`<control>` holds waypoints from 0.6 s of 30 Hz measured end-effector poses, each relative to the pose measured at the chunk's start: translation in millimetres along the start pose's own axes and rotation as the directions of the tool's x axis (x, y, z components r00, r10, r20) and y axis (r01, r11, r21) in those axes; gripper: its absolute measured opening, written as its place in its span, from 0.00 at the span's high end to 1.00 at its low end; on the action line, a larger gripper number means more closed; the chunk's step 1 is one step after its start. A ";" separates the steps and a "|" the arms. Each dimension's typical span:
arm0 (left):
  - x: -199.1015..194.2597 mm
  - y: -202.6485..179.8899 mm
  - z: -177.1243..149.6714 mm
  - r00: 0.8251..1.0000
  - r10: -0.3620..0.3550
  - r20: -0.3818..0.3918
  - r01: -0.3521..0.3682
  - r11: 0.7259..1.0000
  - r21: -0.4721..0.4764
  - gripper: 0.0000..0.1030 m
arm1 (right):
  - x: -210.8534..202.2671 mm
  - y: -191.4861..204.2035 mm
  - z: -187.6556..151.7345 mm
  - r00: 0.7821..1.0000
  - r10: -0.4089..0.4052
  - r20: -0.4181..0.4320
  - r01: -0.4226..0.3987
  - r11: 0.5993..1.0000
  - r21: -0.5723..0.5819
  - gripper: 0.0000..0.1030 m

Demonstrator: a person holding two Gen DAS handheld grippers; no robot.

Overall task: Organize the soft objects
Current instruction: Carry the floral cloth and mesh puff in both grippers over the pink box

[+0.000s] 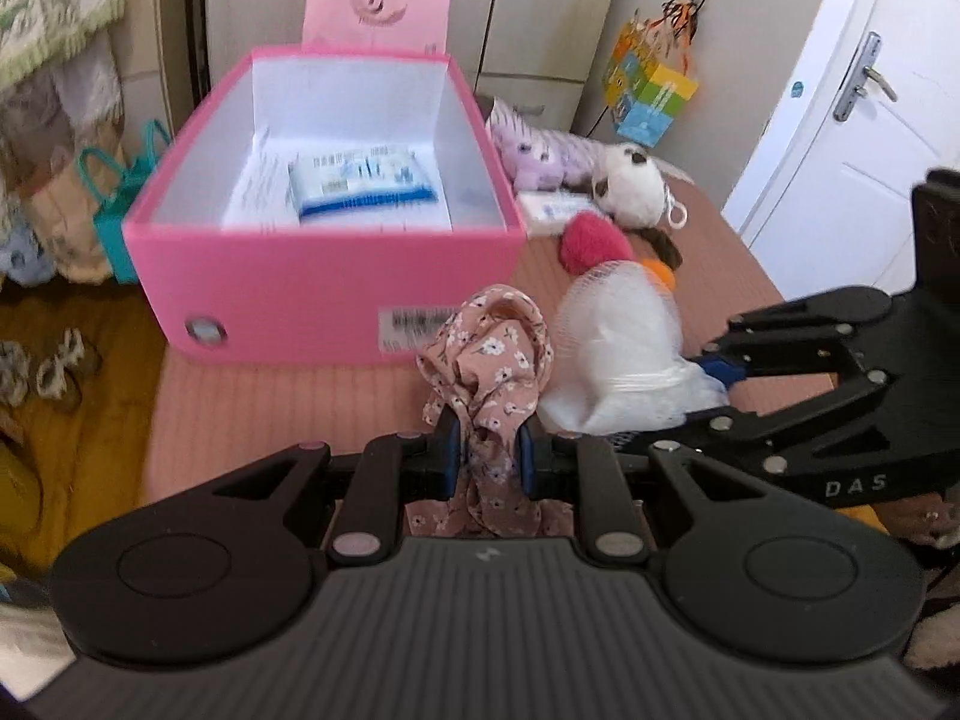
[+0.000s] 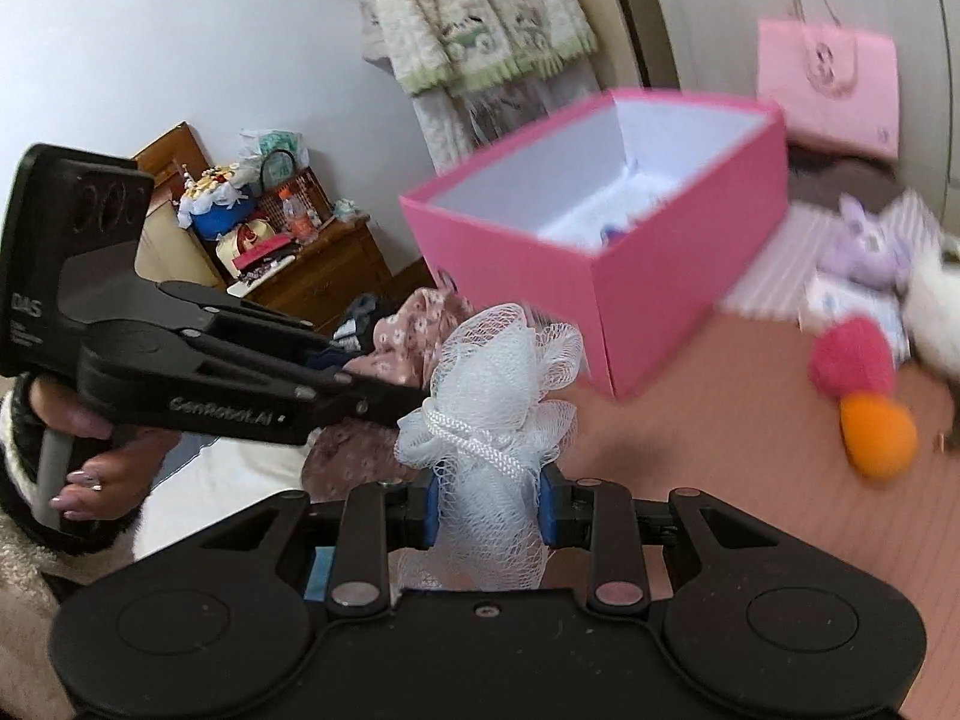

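My left gripper [image 1: 487,457] is shut on a pink floral cloth [image 1: 492,348], which bunches up above its blue pads in front of the open pink box [image 1: 324,294]. To its right, my right gripper [image 1: 717,378] holds a white mesh bath pouf [image 1: 618,348]. In the right wrist view that gripper [image 2: 487,507] is shut on the white mesh pouf [image 2: 498,384], its cord looped over the netting. The left gripper [image 2: 360,378] enters from the left with the floral cloth [image 2: 414,324], a hand [image 2: 102,450] on its handle. The pink box [image 2: 600,276] stands behind.
Inside the box lies a white packet with blue print [image 1: 360,183]. On the pink mat [image 1: 270,414] sit a red and orange pompom [image 2: 864,396], a white plush toy [image 1: 630,177] and a purple plush [image 1: 534,153]. A pink paper bag [image 1: 378,3] stands behind the box.
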State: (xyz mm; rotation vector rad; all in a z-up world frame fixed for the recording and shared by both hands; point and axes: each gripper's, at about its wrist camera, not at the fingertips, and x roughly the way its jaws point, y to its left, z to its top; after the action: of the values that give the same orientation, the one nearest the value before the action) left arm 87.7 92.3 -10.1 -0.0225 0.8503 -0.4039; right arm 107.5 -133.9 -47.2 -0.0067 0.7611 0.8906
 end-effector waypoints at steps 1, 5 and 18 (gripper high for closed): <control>-2.8 0.8 4.5 1.000 0.008 0.012 -0.008 1.000 0.010 0.83 | 0.7 1.6 5.9 1.000 0.003 0.009 -0.003 1.000 -0.008 0.66; -7.5 9.2 27.6 0.997 0.029 0.071 -0.032 0.999 0.042 0.83 | 2.0 1.4 32.6 0.997 -0.034 0.065 0.036 0.999 -0.038 0.66; 22.9 56.8 113.0 0.981 0.003 0.194 -0.001 1.000 -0.012 0.83 | 22.8 -21.1 121.9 0.978 -0.140 0.155 0.151 0.987 -0.063 0.64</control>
State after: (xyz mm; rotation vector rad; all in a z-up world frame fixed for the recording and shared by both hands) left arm 203.3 120.9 38.2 -0.0712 0.6604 -0.3877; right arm 203.9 -94.2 23.3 -0.0594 0.5788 0.7701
